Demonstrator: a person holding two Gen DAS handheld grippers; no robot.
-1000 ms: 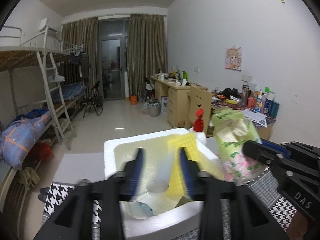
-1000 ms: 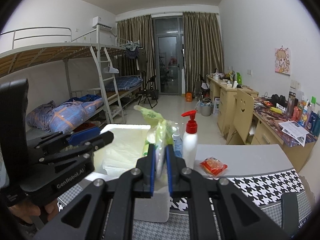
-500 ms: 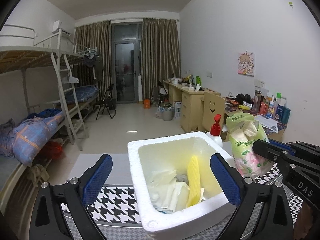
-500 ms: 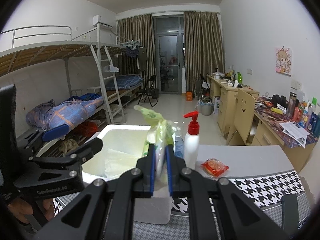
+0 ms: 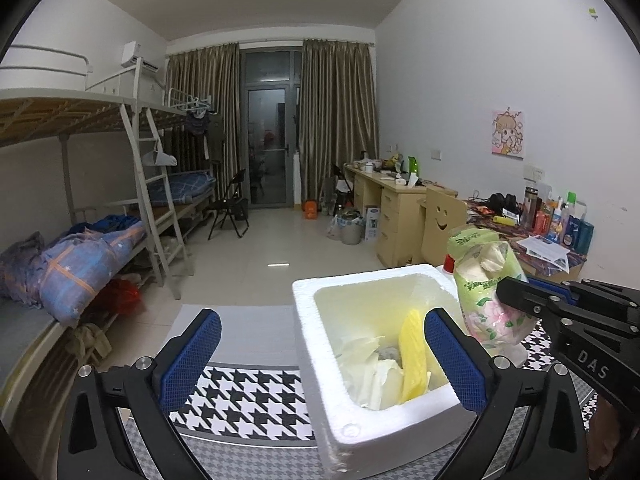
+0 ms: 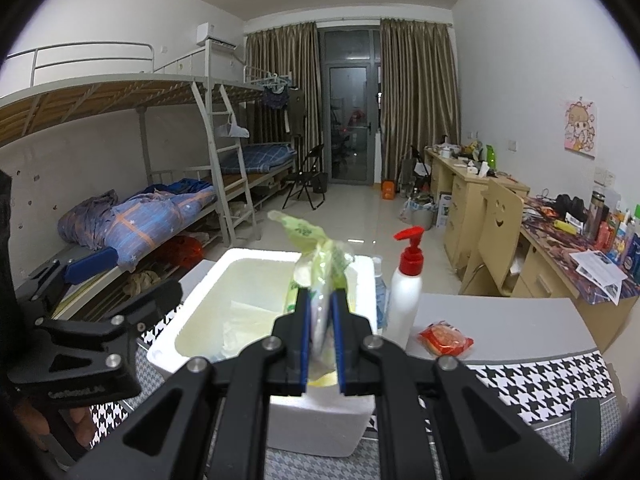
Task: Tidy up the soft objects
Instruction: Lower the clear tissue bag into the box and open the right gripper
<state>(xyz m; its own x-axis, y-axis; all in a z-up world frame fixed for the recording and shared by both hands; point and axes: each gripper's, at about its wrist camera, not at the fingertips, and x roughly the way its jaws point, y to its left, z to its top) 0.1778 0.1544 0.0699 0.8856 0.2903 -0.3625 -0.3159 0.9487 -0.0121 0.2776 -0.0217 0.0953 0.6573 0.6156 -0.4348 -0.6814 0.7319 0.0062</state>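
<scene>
Tissue pack (image 6: 316, 280): soft green-and-floral plastic bag, pinched in the right claw (image 6: 320, 344) and hanging over the near-right side of the foam box, not in it yet afaict.
Right claw: narrow, blue pads squeezing the bag's lower half; top of the bag flops up and left.
Foam box (image 5: 308, 364): white, open top, sitting on the houndstooth desk (image 5: 248, 400). Already holds a yellow sponge (image 5: 412, 356) standing on edge plus some crumpled white tissue (image 5: 368, 364) on the bottom.
Left claw (image 5: 320, 360): wide, nothing between the pads; jaws have just been opening, and the near-left box corner sits in the gap without touching either pad.
Step in hand, my guess: drop the pack into the box.
How I'd do it: lower it over the free far side of the box, clear of the rim, then let go low so it doesn't tip out. Left claw should probably stay out of the way.
Stuff beside: pump bottle (image 6: 406, 284) with red top just right of the box, red snack packet (image 6: 446, 338) on the desk further right, so don't swing that way.
</scene>
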